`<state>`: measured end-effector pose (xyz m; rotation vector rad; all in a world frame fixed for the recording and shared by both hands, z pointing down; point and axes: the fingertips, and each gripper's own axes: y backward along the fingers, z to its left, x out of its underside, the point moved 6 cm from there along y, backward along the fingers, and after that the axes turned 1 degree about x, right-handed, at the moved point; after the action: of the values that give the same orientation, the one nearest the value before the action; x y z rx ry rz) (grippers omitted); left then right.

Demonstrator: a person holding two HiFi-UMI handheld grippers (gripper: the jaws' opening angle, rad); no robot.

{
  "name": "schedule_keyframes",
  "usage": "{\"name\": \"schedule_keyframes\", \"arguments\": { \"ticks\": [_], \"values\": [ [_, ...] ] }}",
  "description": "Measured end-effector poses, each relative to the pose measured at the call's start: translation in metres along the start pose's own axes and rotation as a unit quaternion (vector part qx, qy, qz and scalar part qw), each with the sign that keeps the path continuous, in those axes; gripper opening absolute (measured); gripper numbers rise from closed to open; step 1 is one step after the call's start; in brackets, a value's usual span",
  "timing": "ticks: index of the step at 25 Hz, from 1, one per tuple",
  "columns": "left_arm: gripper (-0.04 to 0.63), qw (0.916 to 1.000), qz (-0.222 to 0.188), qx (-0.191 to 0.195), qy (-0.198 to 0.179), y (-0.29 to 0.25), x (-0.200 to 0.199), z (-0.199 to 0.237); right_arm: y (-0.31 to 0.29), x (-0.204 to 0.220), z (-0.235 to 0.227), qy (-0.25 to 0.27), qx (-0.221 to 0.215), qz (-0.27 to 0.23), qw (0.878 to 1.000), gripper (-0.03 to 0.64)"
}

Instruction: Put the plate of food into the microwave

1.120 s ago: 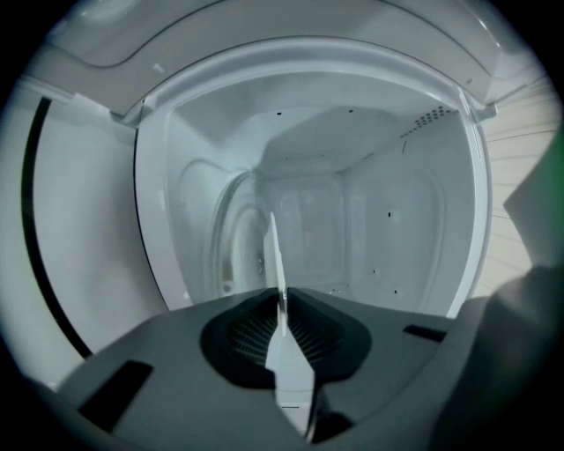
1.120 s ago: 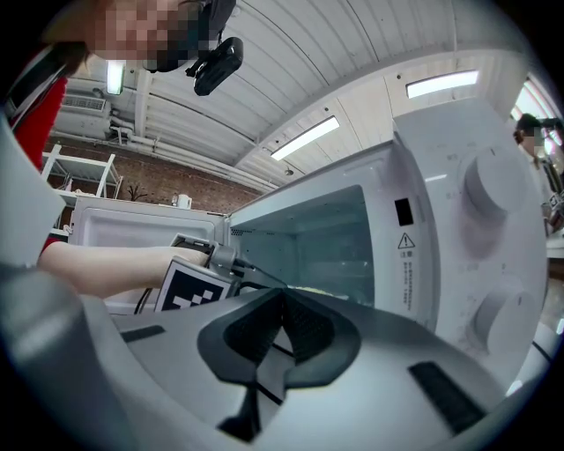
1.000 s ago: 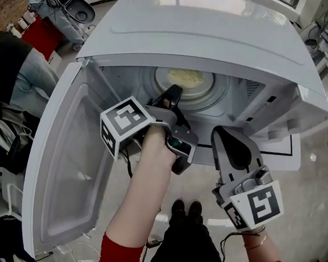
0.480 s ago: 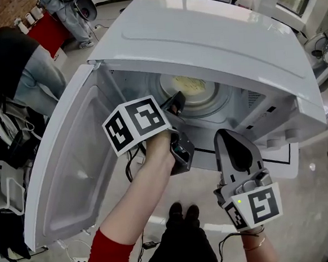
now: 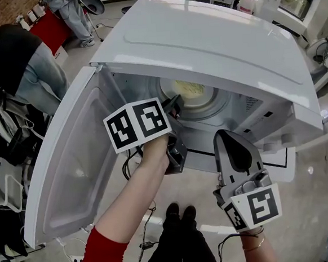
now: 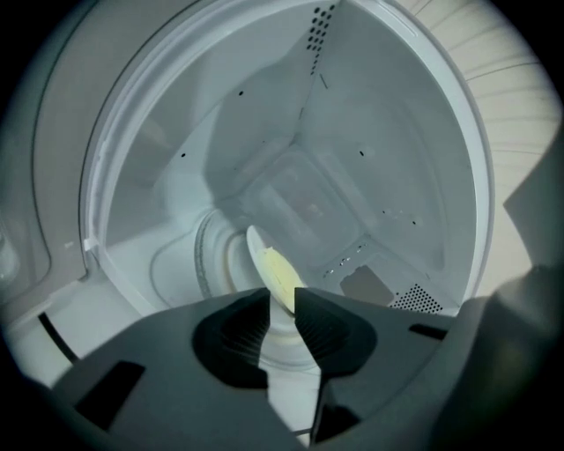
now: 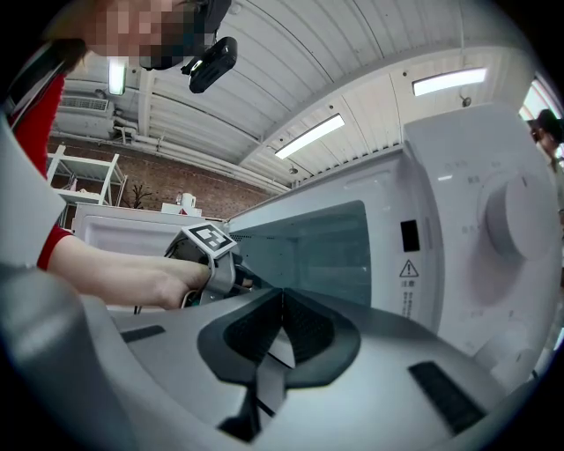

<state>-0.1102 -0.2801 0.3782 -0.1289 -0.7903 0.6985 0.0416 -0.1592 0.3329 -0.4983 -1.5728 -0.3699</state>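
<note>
Pale floor (image 5: 322, 200) underfoot, a person (image 5: 17, 65) in jeans off to the left, and the white microwave (image 5: 214, 44) fills the middle, door (image 5: 65, 169) wide open on the left side. And the plate (image 5: 190, 89) is in! It sits on the turntable (image 5: 210, 106) deep in the cavity, yellow food (image 6: 280, 269) on top. At the cavity mouth the left tool (image 6: 281, 292) is letting go: jaws opening, a clear gap between them, the plate's near rim lined up with that gap and unpressed. Out front, low and outside the microwave, the right tool (image 7: 282, 298) has its jaws clenched together on nothing.
</note>
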Motion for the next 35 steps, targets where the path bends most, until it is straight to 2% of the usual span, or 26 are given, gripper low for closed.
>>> {"name": "schedule_keyframes", "arguments": {
  "ticks": [7,10,21,24,27,31,35],
  "values": [
    [0.094,0.9965,0.014,-0.021,-0.079,0.0,-0.005,0.002,-0.003,0.001,0.003,0.001,-0.004,-0.006,1.0,0.015],
    [0.1,0.9939,0.022,-0.027,-0.105,-0.001,-0.006,0.003,-0.007,-0.004,0.006,-0.001,-0.007,-0.029,1.0,0.015],
    [0.121,0.9904,0.022,-0.033,-0.132,0.001,-0.008,0.003,-0.006,0.004,0.003,0.0,-0.006,0.008,1.0,0.015],
    [0.129,0.9857,0.028,-0.044,-0.16,0.0,-0.007,0.003,-0.01,-0.002,0.003,-0.001,-0.007,-0.012,1.0,0.015],
    [0.132,0.9794,0.036,-0.056,-0.19,-0.001,-0.007,0.003,-0.009,0.005,0.003,-0.002,-0.008,0.016,1.0,0.015],
    [0.137,0.9704,0.052,-0.067,-0.226,-0.003,-0.007,0.003,-0.013,0.001,0.004,0.007,-0.017,-0.01,1.0,0.015],
    [0.143,0.967,0.059,-0.072,-0.237,-0.002,-0.009,0.004,-0.015,0.002,0.005,0.002,-0.018,-0.006,1.0,0.015]
  ]
}}
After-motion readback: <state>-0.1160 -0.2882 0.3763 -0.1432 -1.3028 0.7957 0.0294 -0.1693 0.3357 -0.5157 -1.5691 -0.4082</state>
